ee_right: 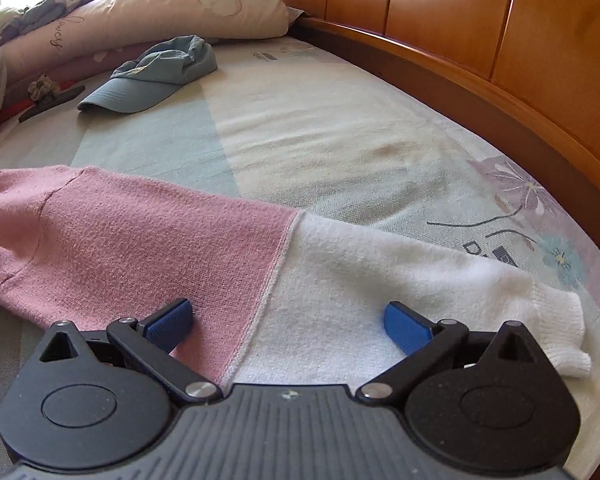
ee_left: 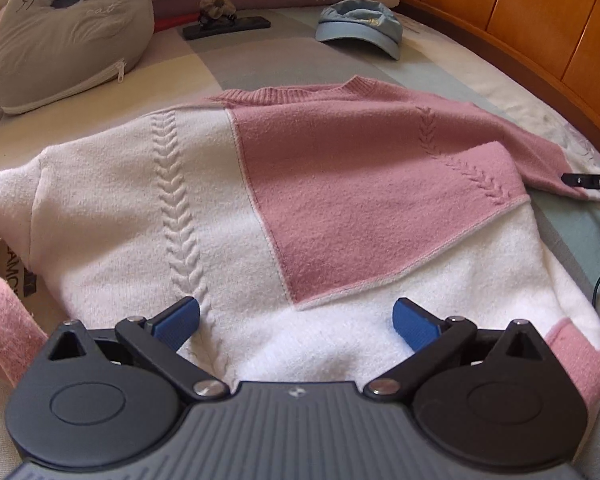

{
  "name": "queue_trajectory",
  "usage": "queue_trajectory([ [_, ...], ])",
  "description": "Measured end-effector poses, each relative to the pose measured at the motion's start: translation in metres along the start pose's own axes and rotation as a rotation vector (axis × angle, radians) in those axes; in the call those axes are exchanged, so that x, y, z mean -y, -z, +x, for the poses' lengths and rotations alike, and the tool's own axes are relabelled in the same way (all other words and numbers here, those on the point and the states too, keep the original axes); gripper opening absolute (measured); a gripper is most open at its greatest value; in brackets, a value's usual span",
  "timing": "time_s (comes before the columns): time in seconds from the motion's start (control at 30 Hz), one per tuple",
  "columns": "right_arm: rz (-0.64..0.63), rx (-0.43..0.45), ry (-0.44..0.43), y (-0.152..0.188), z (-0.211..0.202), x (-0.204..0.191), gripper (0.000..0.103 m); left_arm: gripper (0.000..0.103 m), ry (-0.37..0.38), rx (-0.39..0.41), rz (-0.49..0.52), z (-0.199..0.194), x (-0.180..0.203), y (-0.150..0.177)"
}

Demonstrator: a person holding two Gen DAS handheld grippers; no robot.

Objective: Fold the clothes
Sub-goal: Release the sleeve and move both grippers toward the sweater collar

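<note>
A pink and white knit sweater [ee_left: 260,184] lies spread flat on the bed, collar toward the far side. My left gripper [ee_left: 296,322] is open just above its white lower hem, blue pads wide apart with nothing between them. The sweater's left cuff [ee_left: 4,320], pink, curls up at the near left. In the right wrist view the sweater's other sleeve [ee_right: 220,256] stretches out to the right, pink then white, ending in a ribbed white cuff [ee_right: 564,336]. My right gripper [ee_right: 288,326] is open over the sleeve where pink meets white.
A blue cap [ee_left: 360,26] [ee_right: 156,76] lies on the bed beyond the sweater. A grey cat cushion [ee_left: 68,32] sits at the far left, rolled quilts [ee_right: 148,12] behind. A dark flat object [ee_left: 226,26] lies near them. The curved wooden headboard [ee_right: 480,40] borders the right side.
</note>
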State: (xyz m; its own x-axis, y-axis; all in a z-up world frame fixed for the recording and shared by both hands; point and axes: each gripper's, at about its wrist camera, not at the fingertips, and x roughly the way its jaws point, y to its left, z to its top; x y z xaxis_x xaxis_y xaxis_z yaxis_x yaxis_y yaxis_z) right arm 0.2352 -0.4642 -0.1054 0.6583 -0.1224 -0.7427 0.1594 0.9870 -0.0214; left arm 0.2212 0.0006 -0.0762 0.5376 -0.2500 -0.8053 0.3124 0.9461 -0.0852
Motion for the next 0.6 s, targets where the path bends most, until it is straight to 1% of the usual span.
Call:
queue_trajectory([
  [0.1, 0.014, -0.081, -0.004, -0.015, 0.0, -0.003, 0.103, 0.102, -0.02, 0.055, 0.063, -0.006, 0.002, -0.021],
  [0.13, 0.021, -0.086, -0.019, -0.02, -0.002, -0.005, 0.103, 0.102, -0.027, 0.074, 0.082, -0.007, 0.002, -0.029],
  [0.2, 0.015, -0.049, -0.074, -0.032, -0.009, -0.016, 0.103, 0.102, -0.045, 0.114, 0.123, -0.004, 0.002, -0.052],
  [0.27, -0.021, -0.021, -0.103, -0.048, -0.012, -0.036, 0.103, 0.102, -0.064, 0.155, 0.144, 0.004, 0.0, -0.074],
  [0.3, -0.047, -0.007, -0.116, -0.057, -0.012, -0.05, 0.103, 0.102, -0.072, 0.166, 0.142, 0.01, -0.002, -0.085],
  [0.4, -0.131, 0.018, -0.163, -0.082, -0.008, -0.095, 0.103, 0.102, -0.088, 0.17, 0.085, 0.034, -0.016, -0.112],
  [0.5, -0.227, 0.023, -0.212, -0.103, 0.003, -0.147, 0.103, 0.101, -0.054, 0.163, 0.011, 0.051, -0.026, -0.124],
  [0.53, -0.26, 0.022, -0.224, -0.108, 0.008, -0.164, 0.103, 0.101, -0.024, 0.163, 0.001, 0.054, -0.027, -0.125],
  [0.6, -0.317, 0.021, -0.248, -0.115, 0.017, -0.195, 0.103, 0.101, 0.059, 0.172, 0.024, 0.058, -0.024, -0.12],
])
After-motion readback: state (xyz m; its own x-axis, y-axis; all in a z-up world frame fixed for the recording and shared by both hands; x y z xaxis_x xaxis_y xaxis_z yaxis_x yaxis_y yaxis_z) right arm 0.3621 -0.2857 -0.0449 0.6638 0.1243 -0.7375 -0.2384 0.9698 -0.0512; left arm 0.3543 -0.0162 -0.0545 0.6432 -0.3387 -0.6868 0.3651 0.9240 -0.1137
